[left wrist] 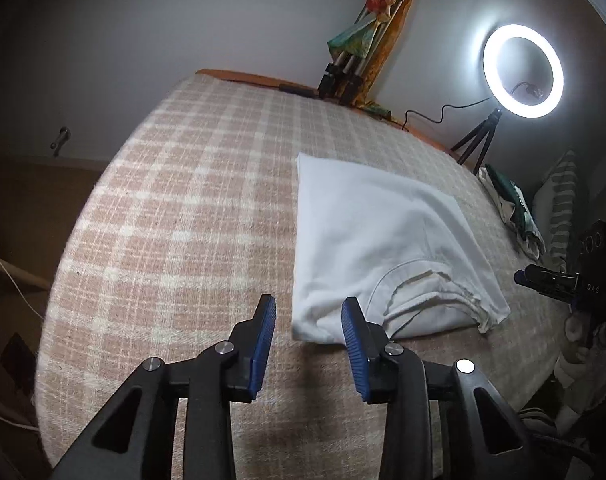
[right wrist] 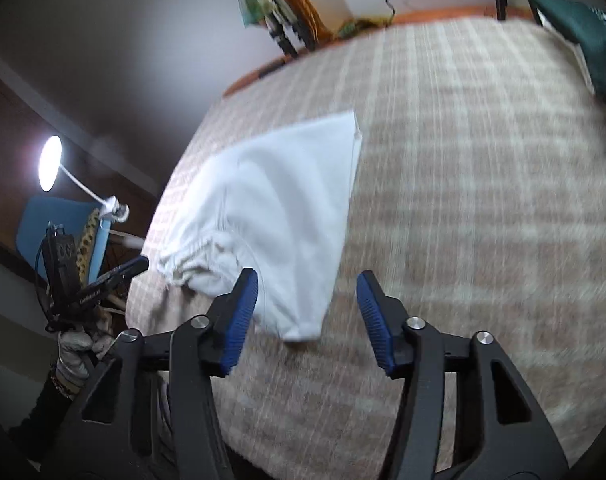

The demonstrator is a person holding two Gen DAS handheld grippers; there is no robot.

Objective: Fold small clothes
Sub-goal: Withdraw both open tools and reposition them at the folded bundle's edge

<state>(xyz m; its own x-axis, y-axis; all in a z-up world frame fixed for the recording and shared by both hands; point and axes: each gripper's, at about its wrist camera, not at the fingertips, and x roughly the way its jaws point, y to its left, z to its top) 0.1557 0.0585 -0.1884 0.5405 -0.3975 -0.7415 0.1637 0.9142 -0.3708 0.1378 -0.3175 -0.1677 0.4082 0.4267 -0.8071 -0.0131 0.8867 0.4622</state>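
Observation:
A white folded garment (left wrist: 379, 248) lies on the pink checked bedcover (left wrist: 191, 208), with its neckline and bunched hem toward me. My left gripper (left wrist: 309, 312) is open and empty, just above the garment's near left corner. In the right wrist view the same garment (right wrist: 279, 208) lies on the bedcover (right wrist: 483, 184). My right gripper (right wrist: 307, 292) is open and empty, over the garment's near right corner. The right gripper also shows at the right edge of the left wrist view (left wrist: 551, 280). The left gripper shows at the left of the right wrist view (right wrist: 115, 276).
A lit ring light (left wrist: 523, 72) on a small tripod stands at the bed's far right. A pile of clothes (left wrist: 515, 208) and a striped pillow (left wrist: 563, 204) lie at the right. A folded tripod (left wrist: 343, 76) leans on the wall. A green cloth (right wrist: 587, 40) lies far right.

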